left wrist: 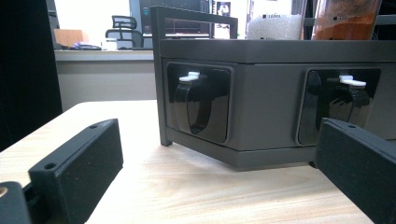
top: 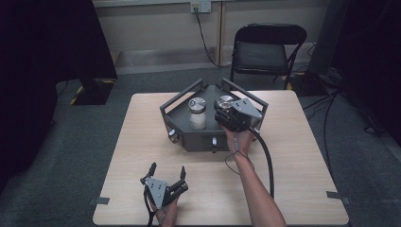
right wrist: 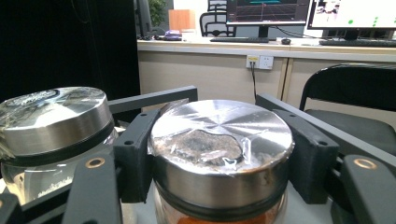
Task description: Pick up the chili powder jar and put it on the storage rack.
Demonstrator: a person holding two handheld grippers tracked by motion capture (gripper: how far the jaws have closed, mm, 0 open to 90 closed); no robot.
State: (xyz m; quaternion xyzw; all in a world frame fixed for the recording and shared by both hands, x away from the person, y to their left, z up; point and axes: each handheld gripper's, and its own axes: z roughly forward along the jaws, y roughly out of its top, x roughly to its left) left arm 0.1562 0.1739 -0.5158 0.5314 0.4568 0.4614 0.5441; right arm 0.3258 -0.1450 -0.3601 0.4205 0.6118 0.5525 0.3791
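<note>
A dark grey rack with rails stands at the middle of the table and holds two glass jars with silver lids. My right gripper reaches in from the front right, shut on the lid of the right jar. In the right gripper view its pads press both sides of that foil-topped lid, with orange contents showing below. The left jar, with white contents, stands beside it. My left gripper rests open near the table's front edge, holding nothing; its jaws face the rack's front wall.
Two black knobs with white tabs sit in the rack's front face. A black folding chair stands behind the table. Bare wooden tabletop lies left of the rack and along the front. A cable trails from the right gripper.
</note>
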